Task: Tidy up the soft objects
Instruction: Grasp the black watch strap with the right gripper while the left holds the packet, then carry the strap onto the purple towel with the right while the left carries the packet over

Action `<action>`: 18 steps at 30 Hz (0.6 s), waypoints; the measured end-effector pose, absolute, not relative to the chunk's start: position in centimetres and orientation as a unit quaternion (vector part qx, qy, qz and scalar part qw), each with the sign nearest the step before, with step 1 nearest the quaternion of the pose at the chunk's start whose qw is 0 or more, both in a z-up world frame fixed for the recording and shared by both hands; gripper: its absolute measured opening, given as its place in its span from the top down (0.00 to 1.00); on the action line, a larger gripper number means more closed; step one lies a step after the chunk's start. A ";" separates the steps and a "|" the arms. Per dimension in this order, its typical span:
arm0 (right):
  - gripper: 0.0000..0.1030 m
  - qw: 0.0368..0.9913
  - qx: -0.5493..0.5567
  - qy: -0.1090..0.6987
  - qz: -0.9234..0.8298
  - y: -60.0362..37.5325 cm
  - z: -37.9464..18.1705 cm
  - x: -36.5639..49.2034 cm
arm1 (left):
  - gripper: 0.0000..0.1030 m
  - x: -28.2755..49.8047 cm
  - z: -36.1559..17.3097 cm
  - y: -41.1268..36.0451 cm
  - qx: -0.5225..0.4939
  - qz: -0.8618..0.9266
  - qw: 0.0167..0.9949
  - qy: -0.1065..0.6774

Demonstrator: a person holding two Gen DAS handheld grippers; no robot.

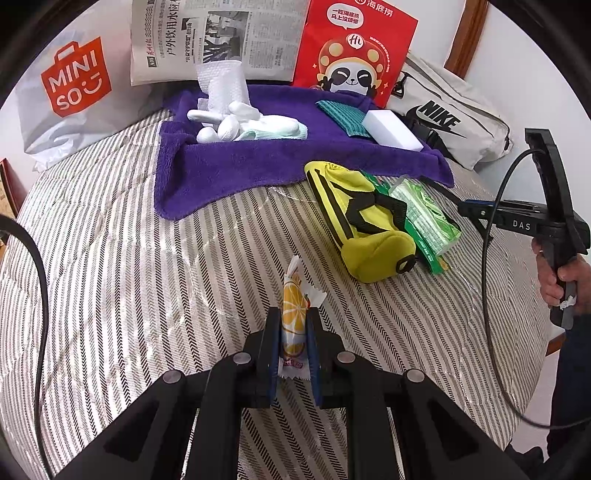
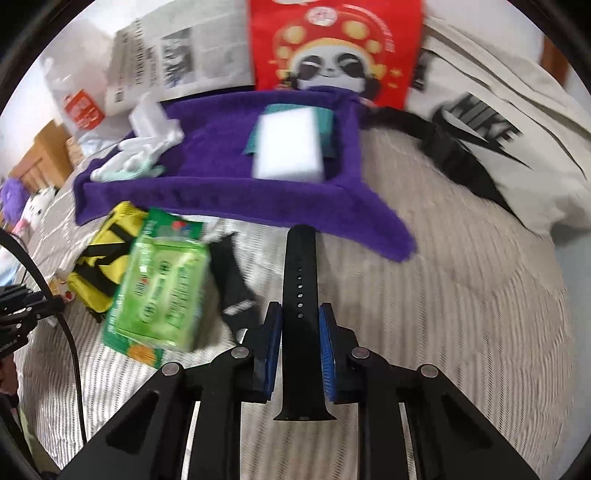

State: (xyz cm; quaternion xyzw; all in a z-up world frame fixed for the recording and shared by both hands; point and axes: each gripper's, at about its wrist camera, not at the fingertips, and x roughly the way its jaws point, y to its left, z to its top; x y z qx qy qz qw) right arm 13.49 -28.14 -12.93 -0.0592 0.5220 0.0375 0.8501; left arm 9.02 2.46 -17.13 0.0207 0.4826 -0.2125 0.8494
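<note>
In the left wrist view my left gripper [image 1: 293, 314] is shut on a small sweet wrapper printed with a lemon slice [image 1: 293, 295], held above the striped bedspread [image 1: 147, 280]. In the right wrist view my right gripper [image 2: 300, 314] is shut on a black watch strap [image 2: 300, 266] that points toward the purple towel [image 2: 207, 192]. A second black strap piece [image 2: 234, 284] lies beside the green tissue pack [image 2: 162, 291] and the yellow pouch [image 2: 99, 266]. On the towel [image 1: 240, 166] lie white gloves [image 1: 236, 122], a teal cloth [image 1: 340, 114] and a white sponge [image 1: 391, 129].
Against the wall behind the towel stand a Miniso bag [image 1: 74, 92], a newspaper [image 1: 214, 33], a red panda bag [image 1: 351, 48] and a white Nike bag [image 1: 450, 118]. A hand [image 1: 565, 273] holds the right tool at the bed's right edge. Plush toys [image 2: 26, 206] sit far left.
</note>
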 end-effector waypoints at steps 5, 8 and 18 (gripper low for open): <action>0.80 0.840 -0.052 0.540 0.019 -29.5 -13.8 13.8 | 0.87 9.1 -17.2 2.5 0.018 -0.213 0.850 0.482; 0.78 0.838 0.002 0.545 0.026 -29.5 -14.1 14.1 | 0.87 9.1 -17.2 2.5 0.018 -0.214 0.849 0.483; 0.80 0.843 -0.021 0.537 0.028 -28.8 -14.5 15.1 | 0.87 9.3 -17.3 2.3 0.019 -0.211 0.850 0.483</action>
